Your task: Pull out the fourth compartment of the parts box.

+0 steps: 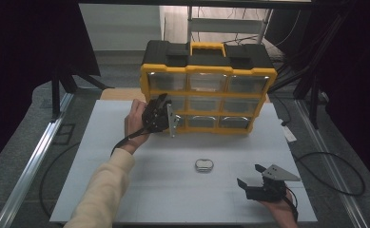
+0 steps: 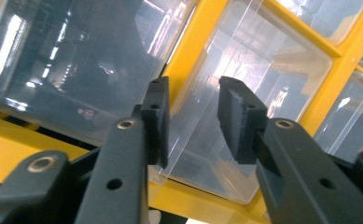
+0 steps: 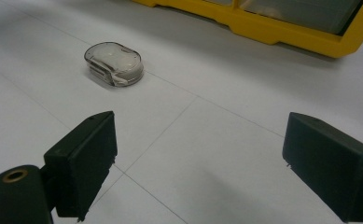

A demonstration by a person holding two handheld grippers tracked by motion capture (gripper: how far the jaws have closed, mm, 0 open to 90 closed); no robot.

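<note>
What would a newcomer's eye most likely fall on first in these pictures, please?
Probably the yellow and black organiser with clear drawers, standing at the far side of the white table. Next, the left gripper at its bottom-left drawer, jaws either side of the clear drawer front's edge. Then the small clear case lying alone mid-table, with the right gripper open near the front right edge.

yellow and black organizer (image 1: 206, 71) with clear drawers (image 2: 244, 116), black left claw (image 2: 193, 121), pale grey case (image 3: 114, 64), white table (image 1: 140, 190).
</note>
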